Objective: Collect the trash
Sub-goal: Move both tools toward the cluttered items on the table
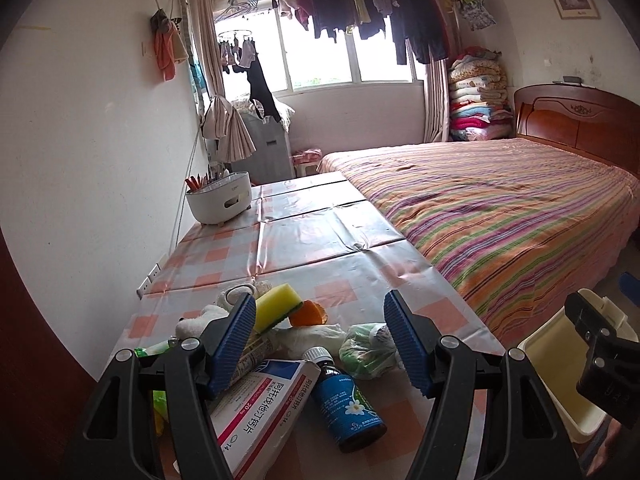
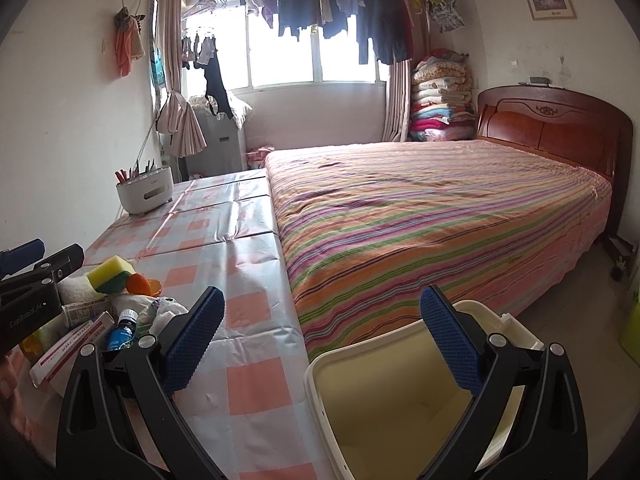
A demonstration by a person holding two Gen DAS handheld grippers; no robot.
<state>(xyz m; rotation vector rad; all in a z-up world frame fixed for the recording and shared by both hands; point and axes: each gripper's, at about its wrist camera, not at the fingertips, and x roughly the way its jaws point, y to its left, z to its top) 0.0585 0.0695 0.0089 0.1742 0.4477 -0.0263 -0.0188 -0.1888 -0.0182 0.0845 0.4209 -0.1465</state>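
Note:
A pile of trash lies on the near end of the checked table (image 1: 304, 240): a white medicine box (image 1: 260, 412), a blue bottle (image 1: 346, 400), a green crumpled bag (image 1: 366, 350), a yellow-green sponge (image 1: 276, 308), an orange cap (image 1: 306, 314) and white tissue (image 1: 308, 334). My left gripper (image 1: 324, 344) is open and empty, just above the pile. An open cream trash bin (image 2: 392, 404) stands beside the table. My right gripper (image 2: 324, 340) is open and empty, above the bin's near rim. The pile also shows in the right wrist view (image 2: 116, 300).
A white pen holder (image 1: 218, 200) stands at the table's far left by the wall. A bed with a striped cover (image 1: 500, 216) runs along the table's right edge. A window with hanging clothes (image 1: 360, 12) is at the back.

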